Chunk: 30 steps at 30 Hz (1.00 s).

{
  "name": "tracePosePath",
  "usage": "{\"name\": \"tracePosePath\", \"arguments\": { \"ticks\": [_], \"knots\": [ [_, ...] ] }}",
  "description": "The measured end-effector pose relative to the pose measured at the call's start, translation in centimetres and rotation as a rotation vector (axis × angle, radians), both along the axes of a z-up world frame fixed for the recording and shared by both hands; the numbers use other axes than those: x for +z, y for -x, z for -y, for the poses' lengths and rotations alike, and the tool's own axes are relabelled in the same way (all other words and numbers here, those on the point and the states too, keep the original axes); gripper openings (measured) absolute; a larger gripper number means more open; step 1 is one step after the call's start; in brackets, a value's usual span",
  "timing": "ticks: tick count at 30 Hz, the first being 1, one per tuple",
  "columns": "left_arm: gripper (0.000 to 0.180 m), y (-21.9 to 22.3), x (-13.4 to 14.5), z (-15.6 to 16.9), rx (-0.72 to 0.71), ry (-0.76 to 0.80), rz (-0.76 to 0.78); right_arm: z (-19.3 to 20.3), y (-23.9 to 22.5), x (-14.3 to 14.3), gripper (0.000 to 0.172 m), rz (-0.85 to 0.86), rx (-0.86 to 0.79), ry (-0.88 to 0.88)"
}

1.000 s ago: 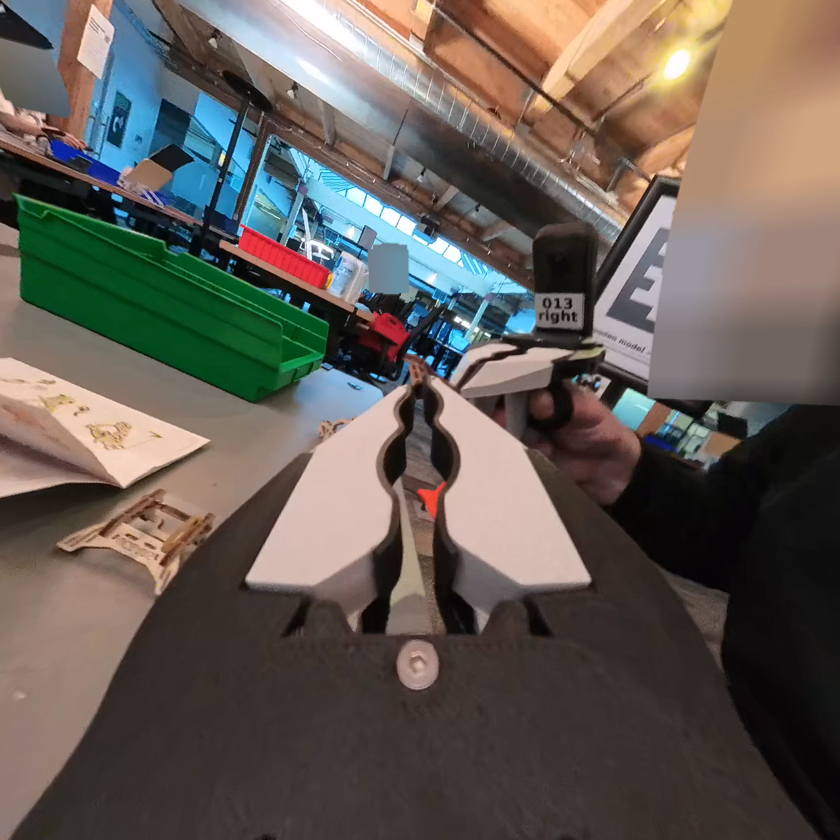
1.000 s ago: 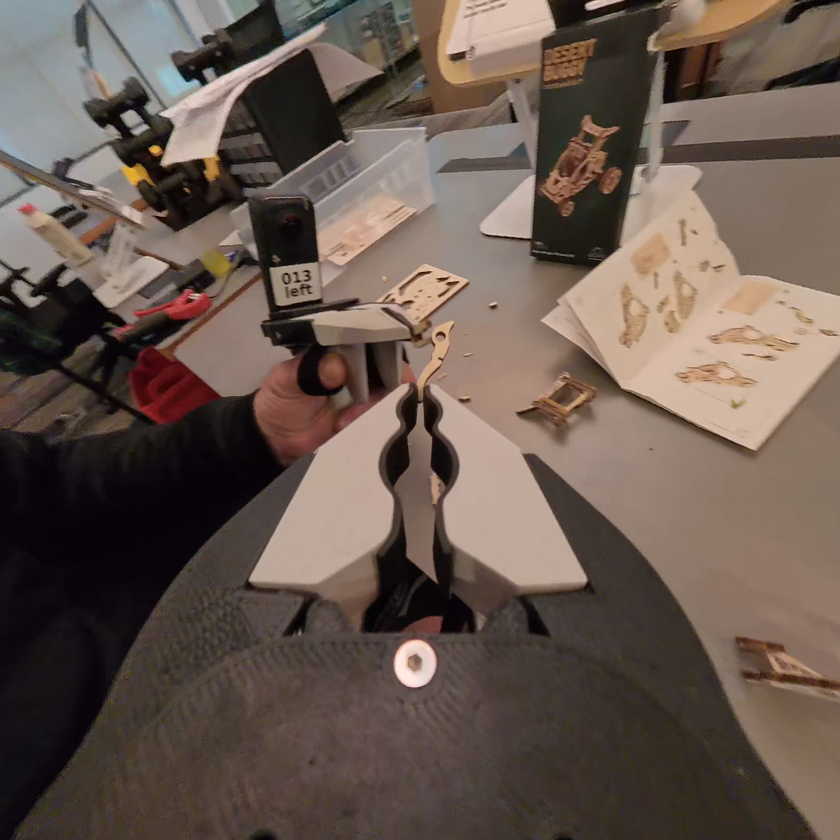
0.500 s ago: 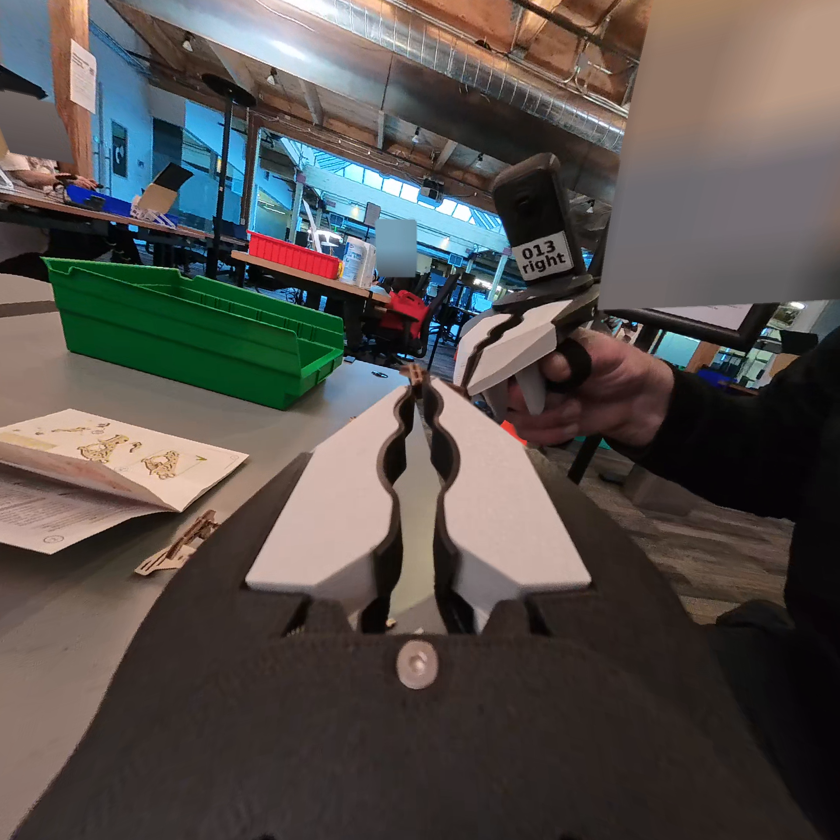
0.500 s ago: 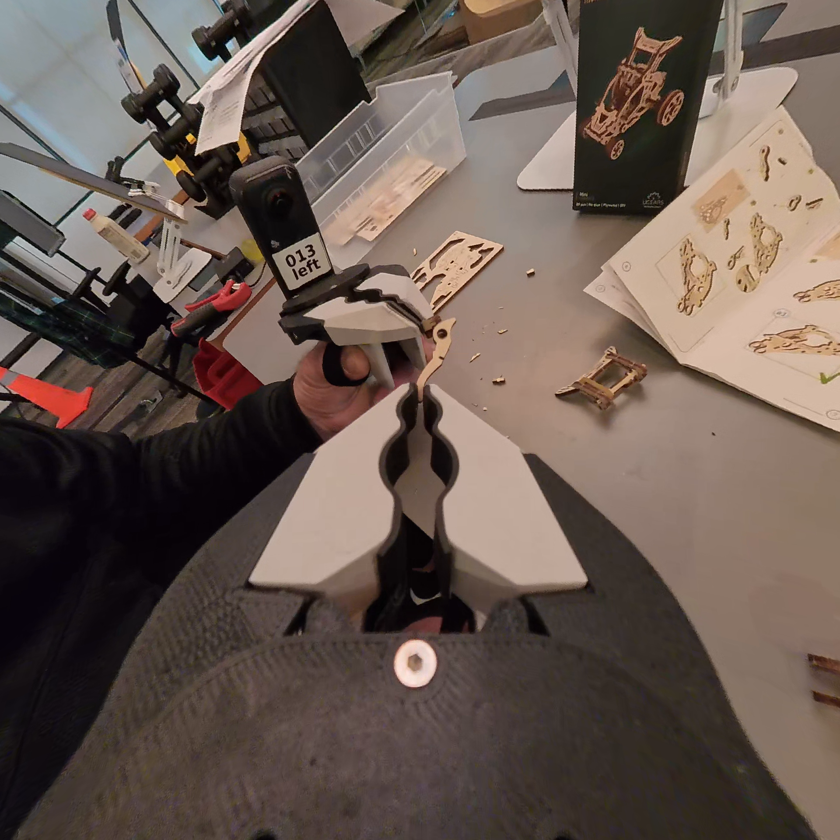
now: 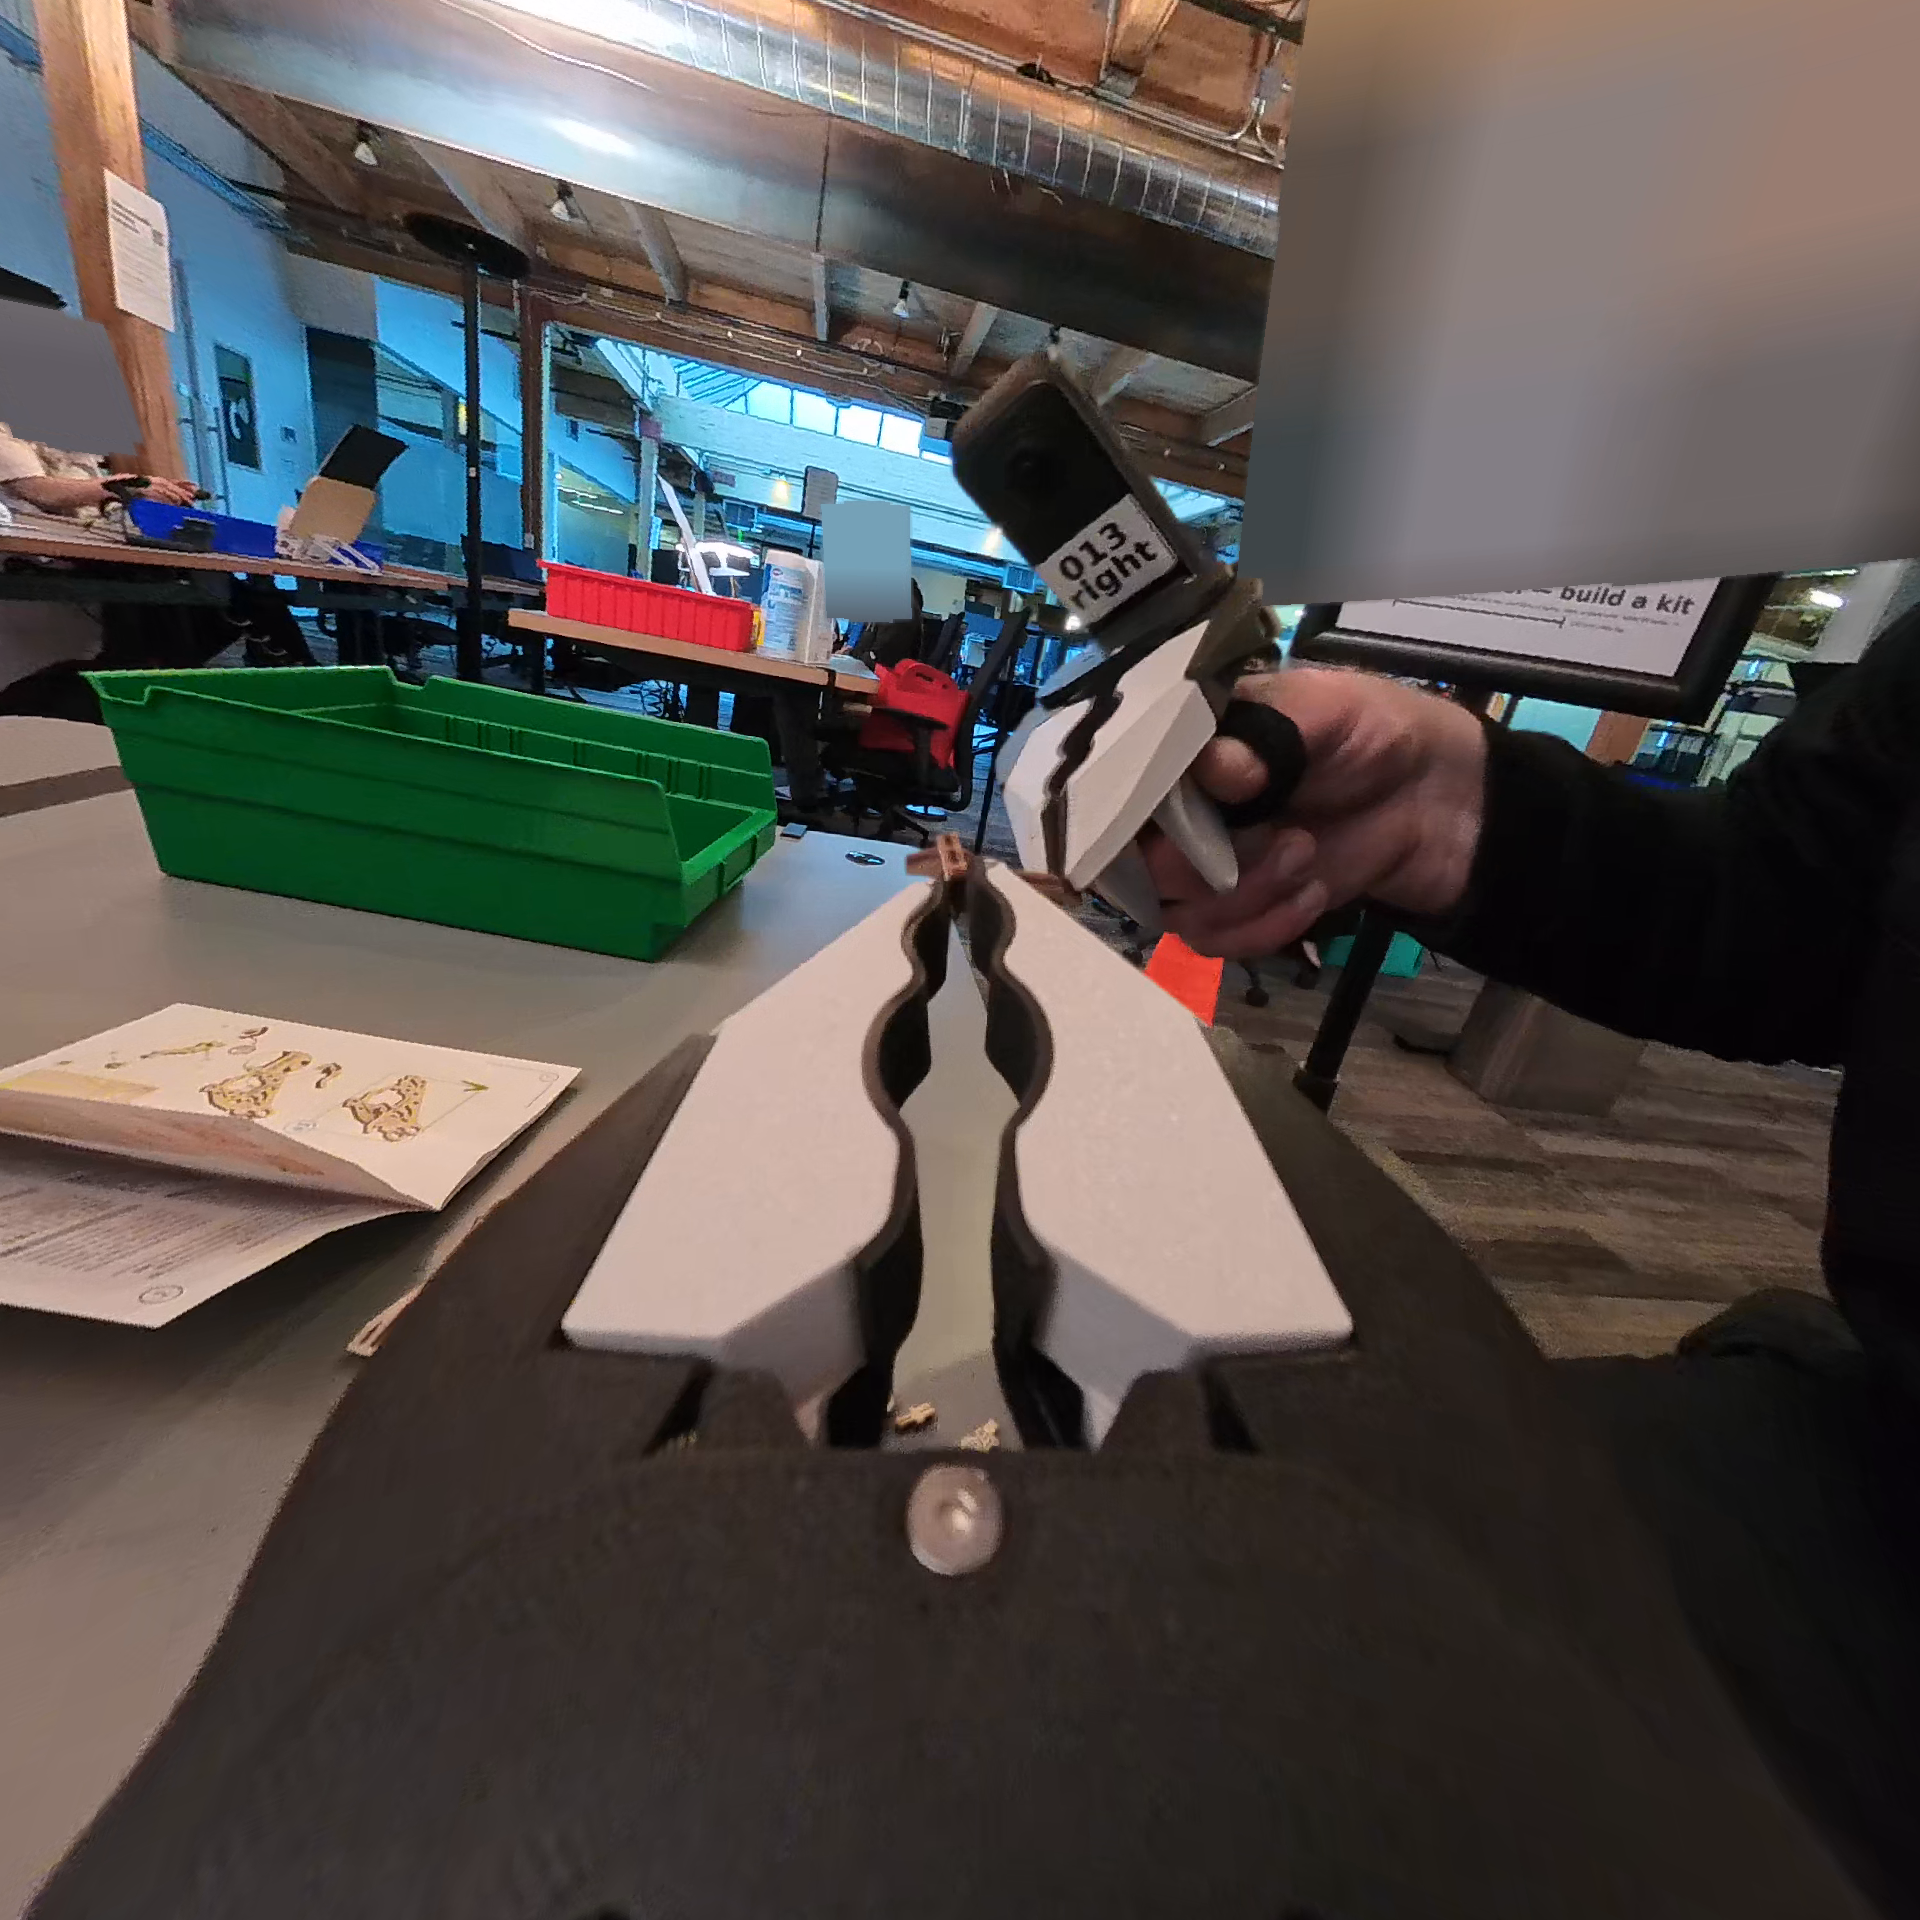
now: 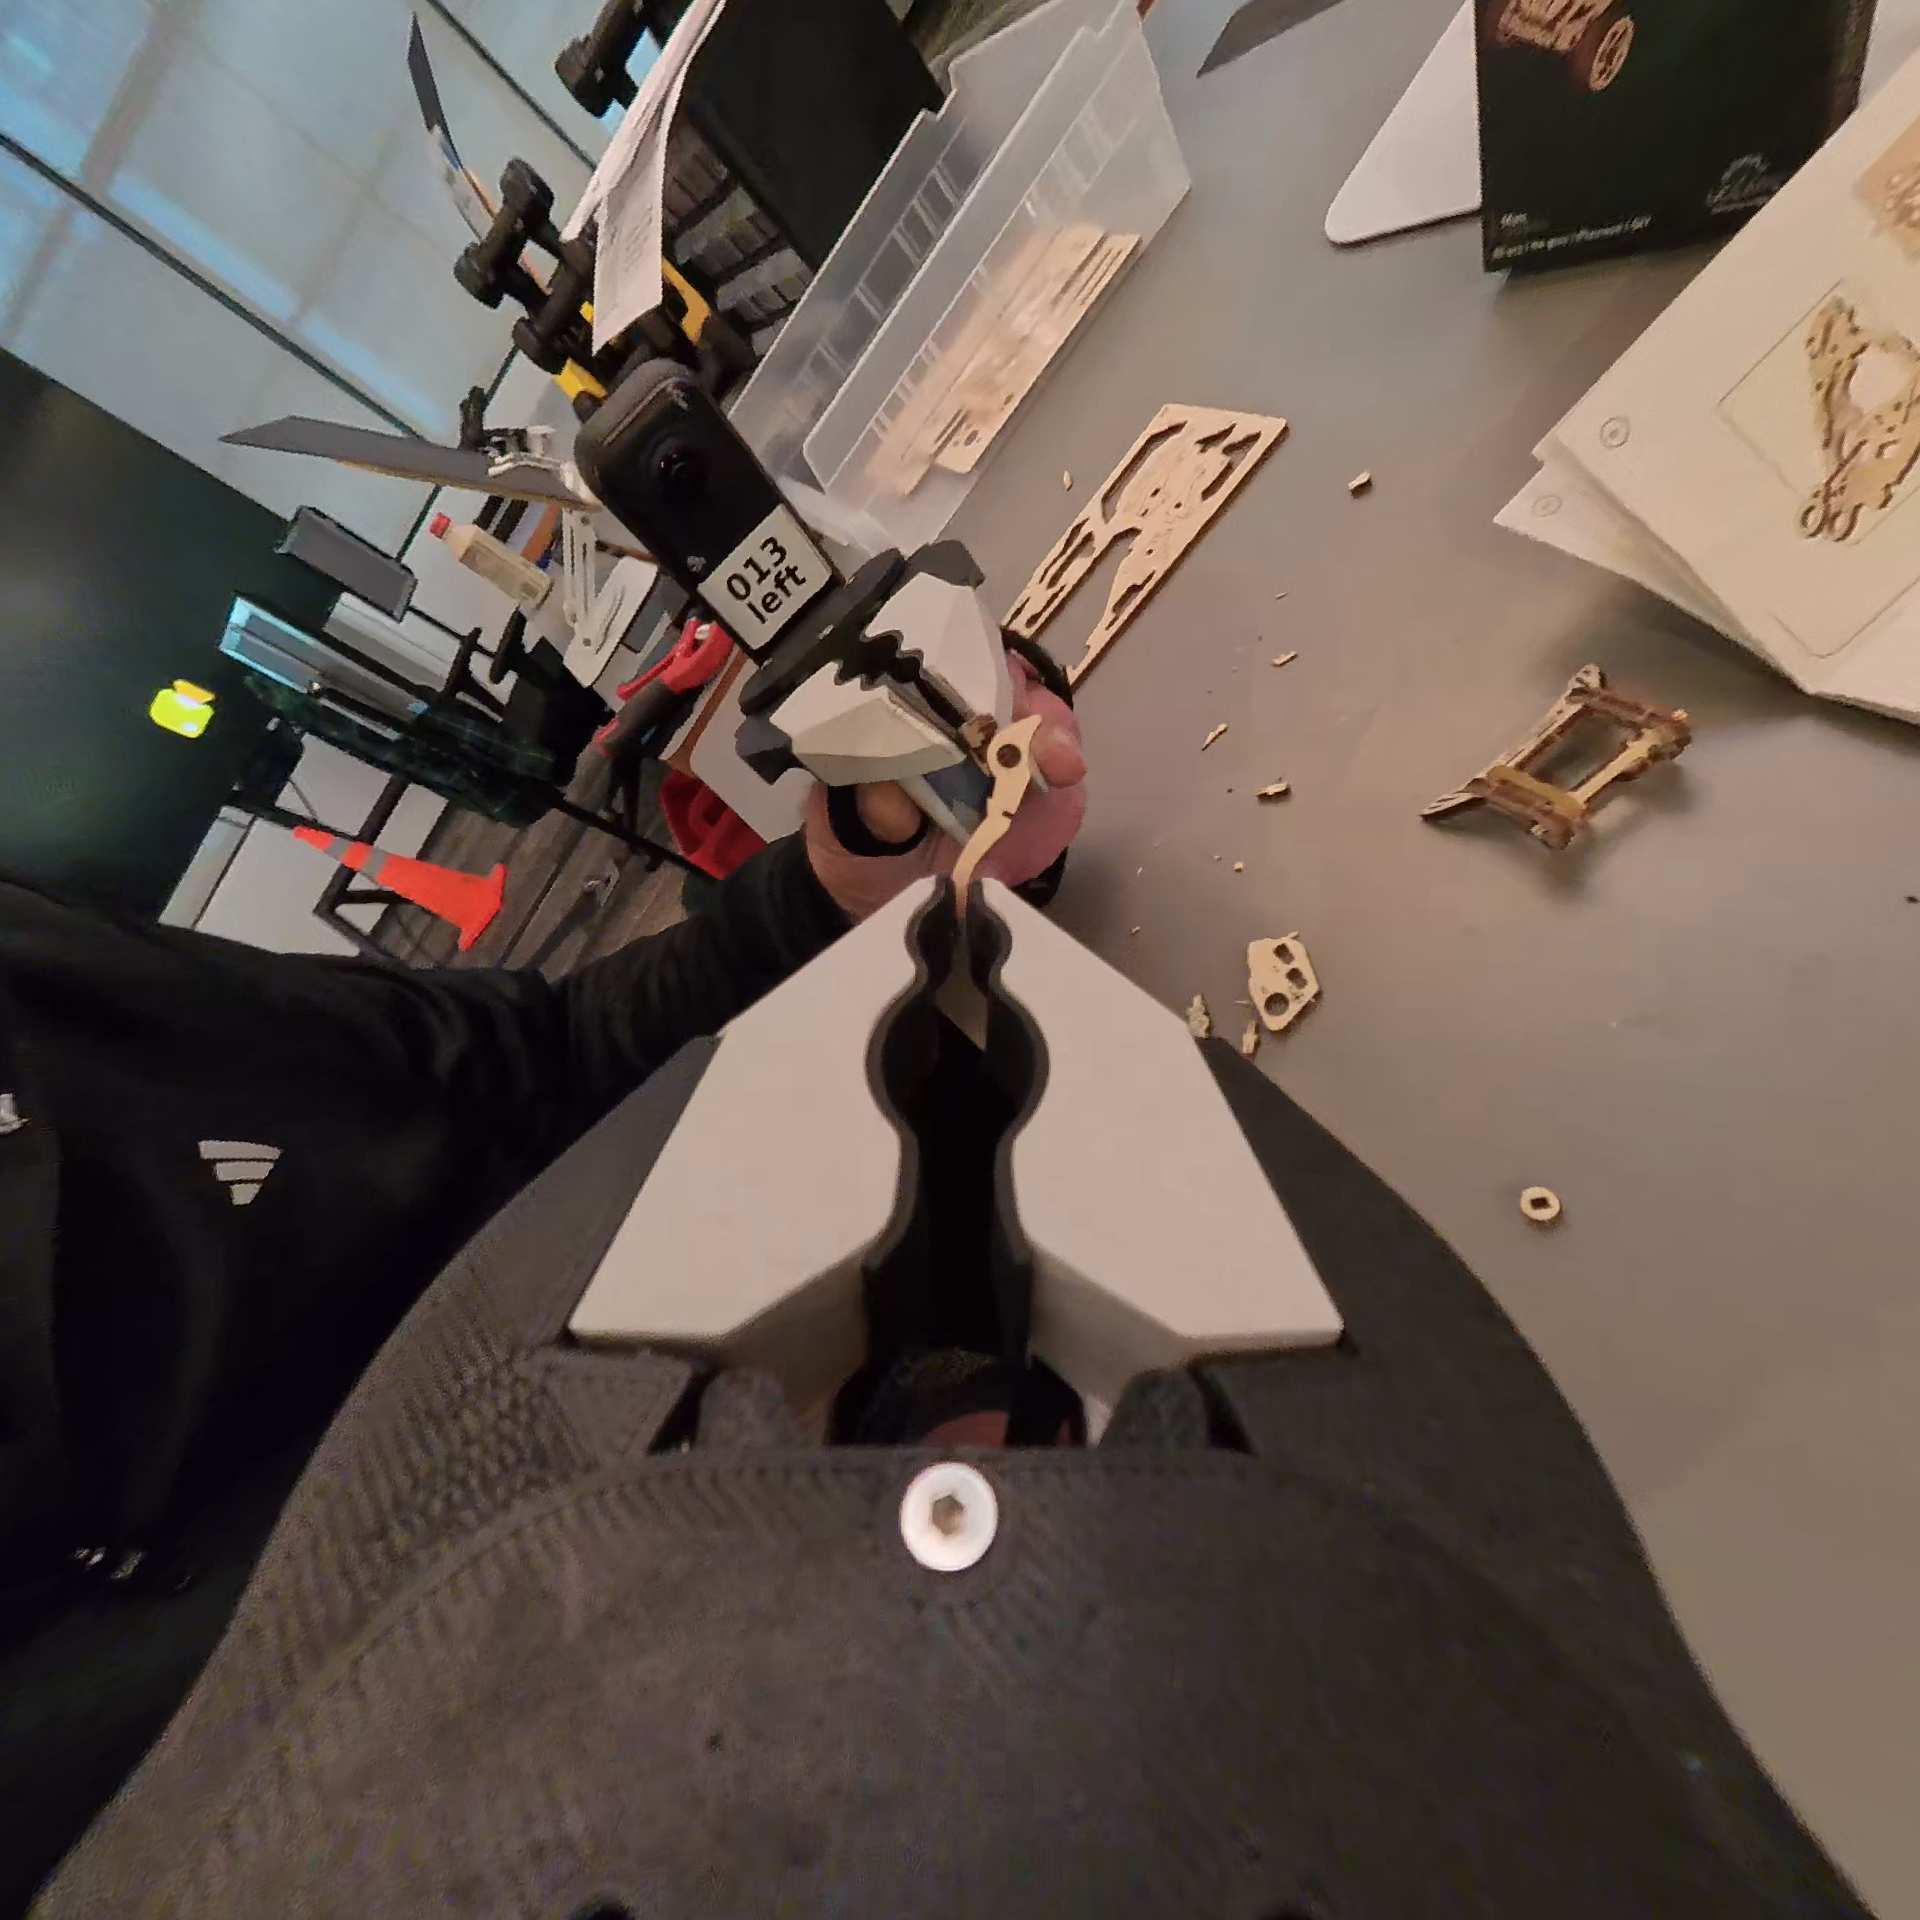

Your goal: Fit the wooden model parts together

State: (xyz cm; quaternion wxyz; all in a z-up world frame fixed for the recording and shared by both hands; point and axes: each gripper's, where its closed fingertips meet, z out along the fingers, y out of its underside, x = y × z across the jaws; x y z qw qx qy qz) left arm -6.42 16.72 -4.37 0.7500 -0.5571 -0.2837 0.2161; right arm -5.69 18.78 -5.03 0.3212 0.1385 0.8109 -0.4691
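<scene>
Right wrist view, nearest first: the right gripper (image 6: 961,894) is clamped on the lower end of a slim curved wooden lever (image 6: 995,795), whose round eye at the top sits against the tip of the left gripper (image 6: 977,736). That left gripper is pinched on a small brown wooden peg piece (image 5: 948,860), seen from its own camera poking out just past its closed fingertips, with the right gripper (image 5: 1049,873) just beside it. Both parts are held in the air above the grey table (image 6: 1455,1039).

The step in hand looks like seating the peg in the lever's eye. To do it well, I would keep the lever's flat face square to the peg, push straight along the peg's axis, and avoid twisting, since so thin a lever could snap at its neck. Both grips are at the very tips, so pressure should stay gentle and steady.

Farther off on the table lie a small cut-out plate (image 6: 1283,980), a partly built wooden frame (image 6: 1558,764), an emptied part sheet (image 6: 1143,520) and the instruction booklet (image 6: 1766,416).
</scene>
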Motion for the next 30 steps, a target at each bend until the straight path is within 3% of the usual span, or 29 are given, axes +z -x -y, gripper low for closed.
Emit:
{"name": "tracePosePath", "arguments": {
  "ticks": [12,17,24,30],
  "knots": [
    [0.001,-0.4,0.7,0.1,-0.009,0.02,-0.053,0.1,-0.5,0.4,0.0,0.173,0.104,-0.008],
    [0.001,-0.4,0.7,0.0,-0.017,0.035,-0.06,0.1,-0.8,0.3,0.0,0.135,0.142,-0.038],
    [0.001,-0.3,1.0,0.1,-0.029,-0.007,-0.051,0.5,0.1,1.3,0.022,0.087,0.085,0.047],
    [0.001,-0.4,1.5,-0.5,-0.066,-0.055,-0.057,0.9,1.3,2.4,0.005,-0.073,0.029,0.164]
  ]
}}
